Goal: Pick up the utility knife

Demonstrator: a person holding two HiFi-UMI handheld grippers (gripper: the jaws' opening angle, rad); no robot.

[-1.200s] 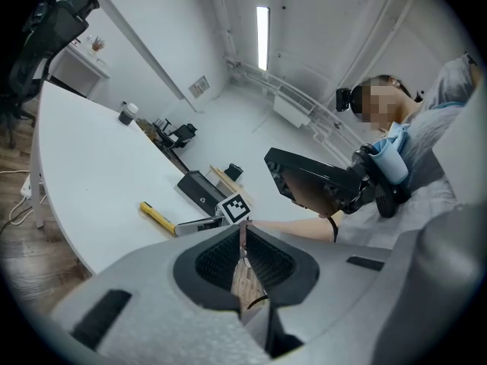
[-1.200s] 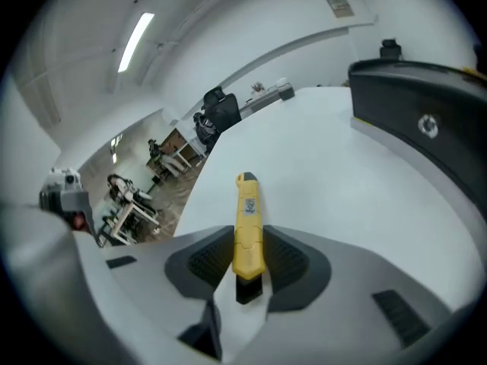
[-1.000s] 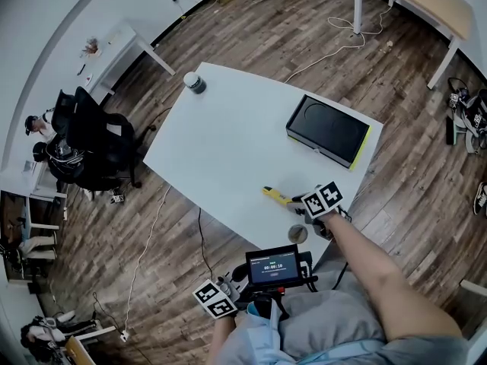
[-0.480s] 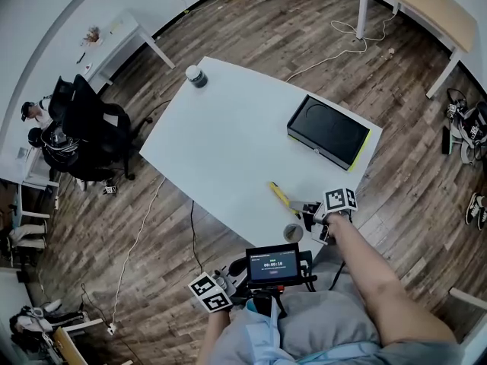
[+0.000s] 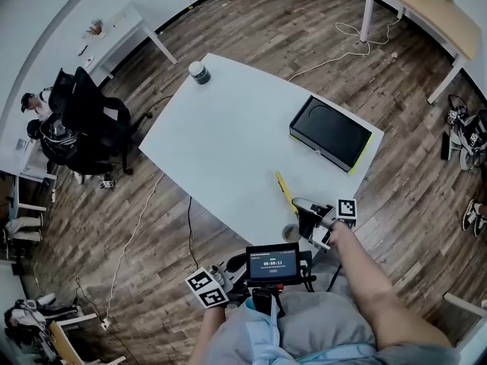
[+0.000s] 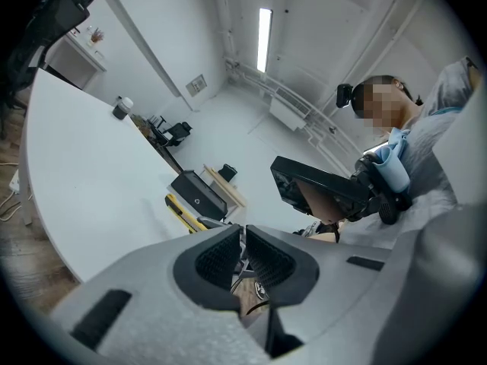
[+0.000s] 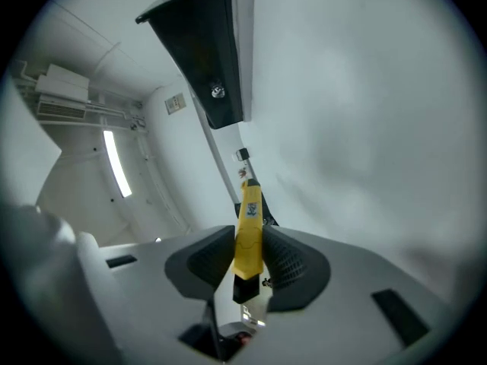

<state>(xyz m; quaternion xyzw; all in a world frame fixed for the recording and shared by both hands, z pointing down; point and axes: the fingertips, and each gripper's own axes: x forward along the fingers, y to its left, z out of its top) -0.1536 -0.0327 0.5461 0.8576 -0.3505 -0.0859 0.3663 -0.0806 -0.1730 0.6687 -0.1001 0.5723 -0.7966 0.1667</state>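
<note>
The yellow utility knife [image 5: 284, 192] hangs just above the near right part of the white table [image 5: 228, 143], and my right gripper [image 5: 298, 206] is shut on its rear end. In the right gripper view both pads press on the knife's [image 7: 248, 219] yellow body, its tip points away from my right gripper [image 7: 249, 257], and the view is rolled, so the table stands on edge. My left gripper [image 5: 207, 287] is low, off the table's near edge. In its own view my left gripper [image 6: 243, 253] is shut with nothing between the pads, and the knife [image 6: 183, 212] shows beyond.
A black box [image 5: 329, 134] with a yellow edge lies at the table's right side. A dark jar [image 5: 198, 71] stands at the far corner. A tape roll [image 5: 291, 233] sits at the near edge, by a small screen [image 5: 272, 263]. Office chairs [image 5: 91, 128] stand left.
My right gripper has rolled and risen a little with the knife in it. The knife has swung from pointing left to pointing away across the table. The left gripper has stayed put.
</note>
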